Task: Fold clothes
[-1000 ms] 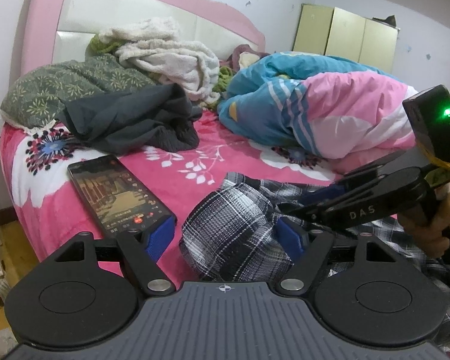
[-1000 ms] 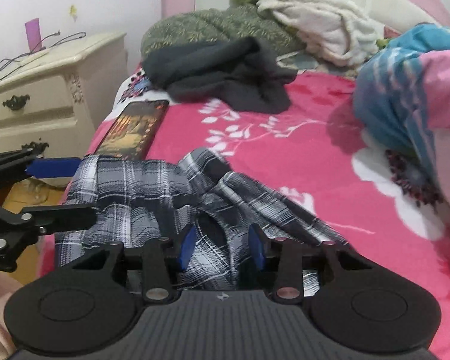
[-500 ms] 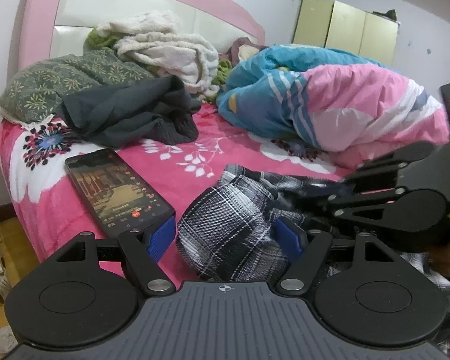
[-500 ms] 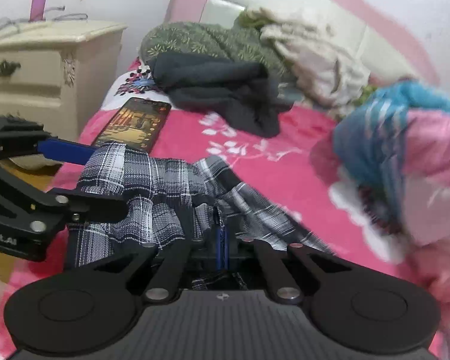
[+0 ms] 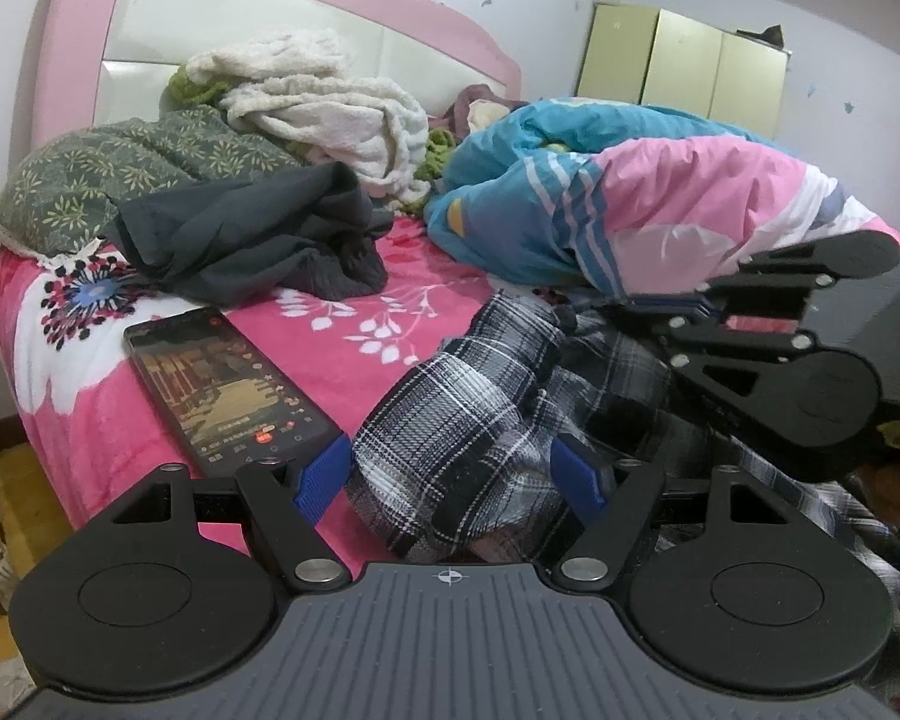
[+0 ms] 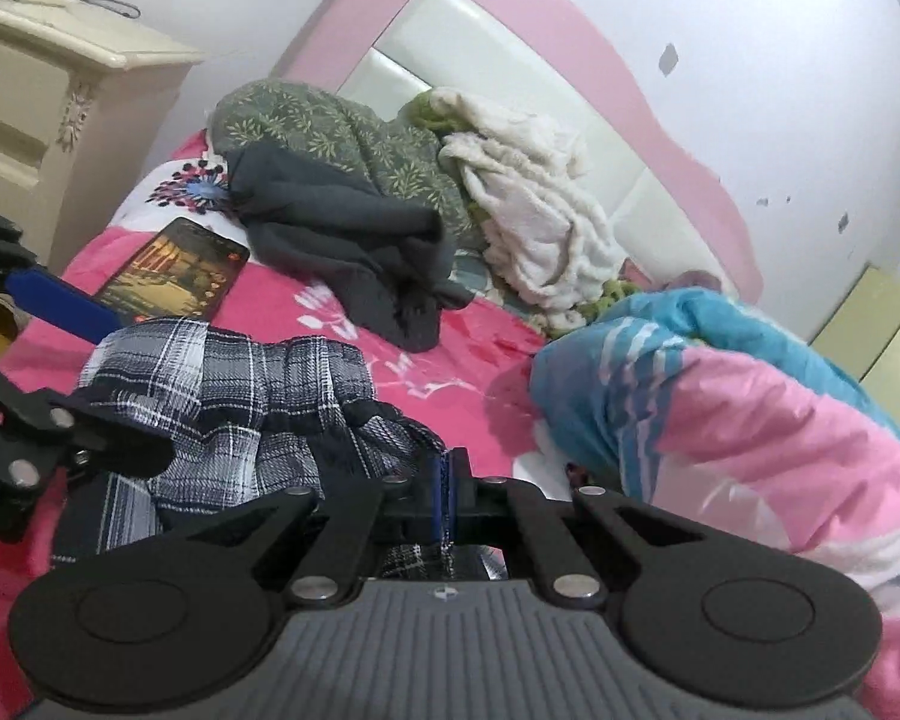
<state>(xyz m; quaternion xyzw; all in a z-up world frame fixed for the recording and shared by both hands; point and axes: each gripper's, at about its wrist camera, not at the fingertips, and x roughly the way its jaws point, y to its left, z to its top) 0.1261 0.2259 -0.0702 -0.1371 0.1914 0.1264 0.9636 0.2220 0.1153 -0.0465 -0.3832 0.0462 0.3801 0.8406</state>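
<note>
On the bed (image 5: pixel 390 312), the plaid garment (image 5: pixel 468 420) lies bunched at six o'clock. The left gripper (image 5: pixel 450 468) stands apart around its bulge; the right gripper (image 6: pixel 444 498) is clamped together on its edge. A phone (image 5: pixel 222 384) lies at nine o'clock.

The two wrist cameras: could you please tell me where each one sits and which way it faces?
Left wrist: on the left gripper, facing the headboard; jaws open around the plaid garment, right gripper alongside.
Right wrist: on the right gripper, tilted, shut on plaid cloth; left gripper at the frame's left.
Shared: garment, phone, grey clothing.
</note>
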